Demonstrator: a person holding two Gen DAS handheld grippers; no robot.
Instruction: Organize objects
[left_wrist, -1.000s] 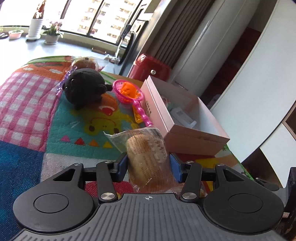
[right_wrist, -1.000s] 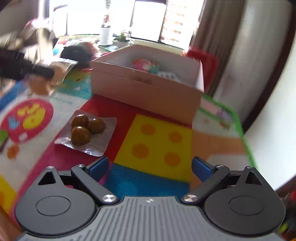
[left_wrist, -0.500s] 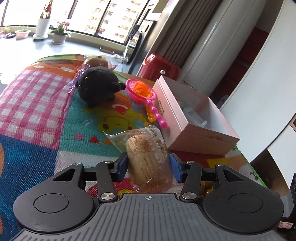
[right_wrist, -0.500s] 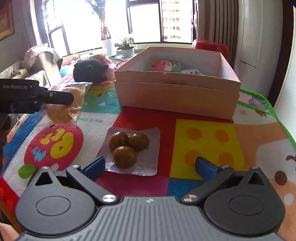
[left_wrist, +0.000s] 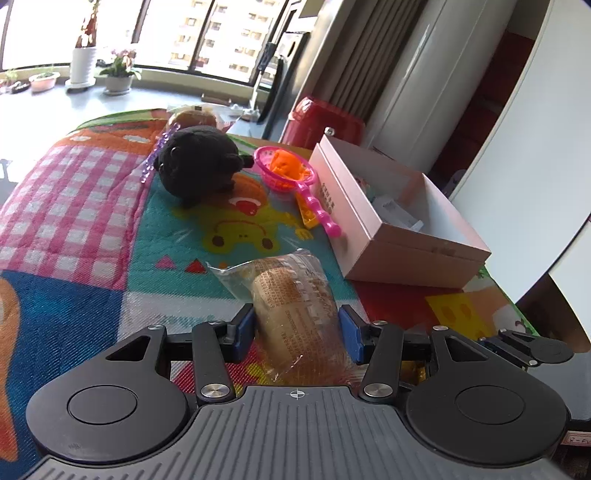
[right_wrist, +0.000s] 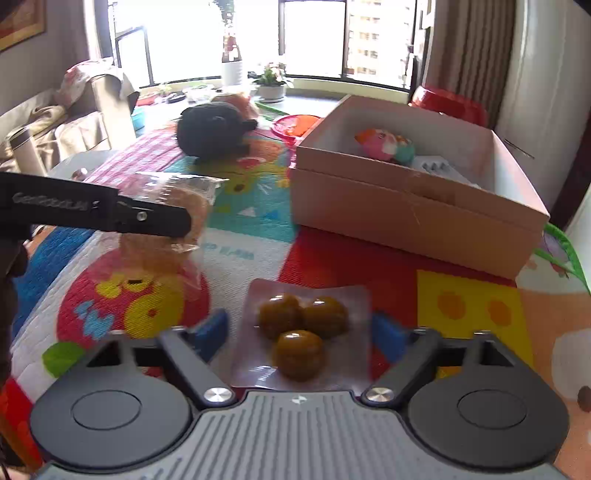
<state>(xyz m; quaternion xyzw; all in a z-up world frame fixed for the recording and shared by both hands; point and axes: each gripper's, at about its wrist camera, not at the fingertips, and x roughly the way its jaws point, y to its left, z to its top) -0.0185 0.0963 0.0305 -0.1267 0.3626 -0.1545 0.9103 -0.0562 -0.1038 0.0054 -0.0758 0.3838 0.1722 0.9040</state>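
My left gripper (left_wrist: 297, 326) is shut on a wrapped bread roll (left_wrist: 295, 306) and holds it above the colourful mat; it shows from the side in the right wrist view (right_wrist: 177, 218). My right gripper (right_wrist: 301, 334) is open, its fingers either side of a clear packet of three brown balls (right_wrist: 301, 332) lying on the mat. An open pink cardboard box (left_wrist: 376, 229) stands to the right with a toy fish (right_wrist: 384, 144) and a white item inside; it is also in the right wrist view (right_wrist: 406, 206).
A black plush toy (left_wrist: 201, 166) and a pink scoop with an orange toy (left_wrist: 288, 171) lie beyond the roll. Another wrapped bun (left_wrist: 192, 118) lies at the mat's far edge. A red stool (left_wrist: 325, 122) stands behind the box.
My right gripper has moved forward and down until its fingers flank the packet of brown balls. My left gripper has drawn back slightly, still holding the roll.
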